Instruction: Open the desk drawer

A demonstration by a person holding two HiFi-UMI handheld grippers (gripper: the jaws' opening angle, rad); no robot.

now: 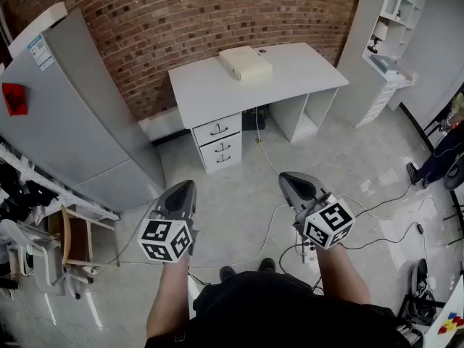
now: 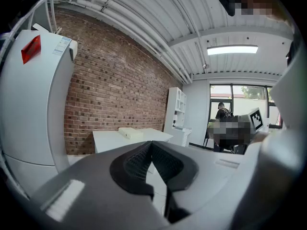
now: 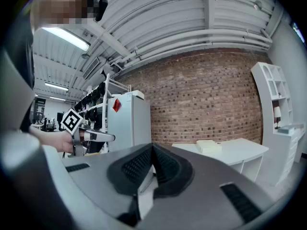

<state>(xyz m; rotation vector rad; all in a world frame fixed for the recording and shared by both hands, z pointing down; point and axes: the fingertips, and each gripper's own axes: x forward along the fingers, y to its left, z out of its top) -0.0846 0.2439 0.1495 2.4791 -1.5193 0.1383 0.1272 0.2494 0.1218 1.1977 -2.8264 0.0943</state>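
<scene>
Head view looks down; gripper views face the far desk (image 1: 304, 64).

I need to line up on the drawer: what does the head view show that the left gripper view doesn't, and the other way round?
Head view only: the drawers under the desk, with their handles, and the floor cables.
Left gripper view only: the ceiling light, the window, and the left gripper close up, jaws together with nothing between them.
Both: the desk, the box on it, the brick wall, the fridge and the shelf unit.
</scene>
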